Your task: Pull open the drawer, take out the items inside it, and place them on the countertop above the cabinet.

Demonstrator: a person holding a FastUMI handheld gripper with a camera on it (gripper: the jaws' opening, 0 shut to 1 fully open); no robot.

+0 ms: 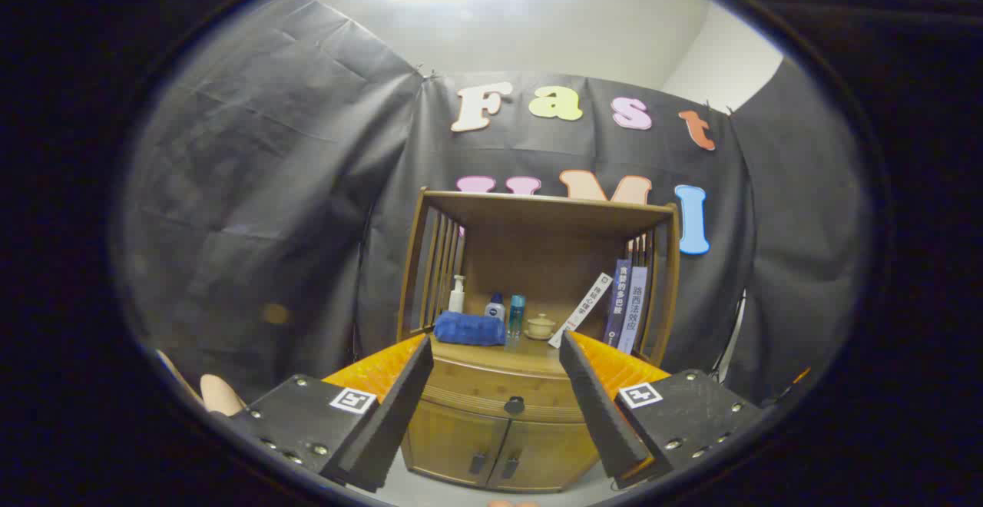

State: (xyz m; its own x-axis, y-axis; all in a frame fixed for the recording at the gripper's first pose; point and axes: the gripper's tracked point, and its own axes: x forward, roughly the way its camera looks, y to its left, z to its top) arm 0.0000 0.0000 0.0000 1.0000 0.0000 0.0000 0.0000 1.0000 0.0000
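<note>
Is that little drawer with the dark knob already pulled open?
No, the drawer sits flush in the cabinet, its knob untouched, framed between the open fingers of the tongs.

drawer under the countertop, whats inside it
Cannot tell: the drawer is shut, its front and dark knob covering the contents. The open tongs hang short of it.
</note>
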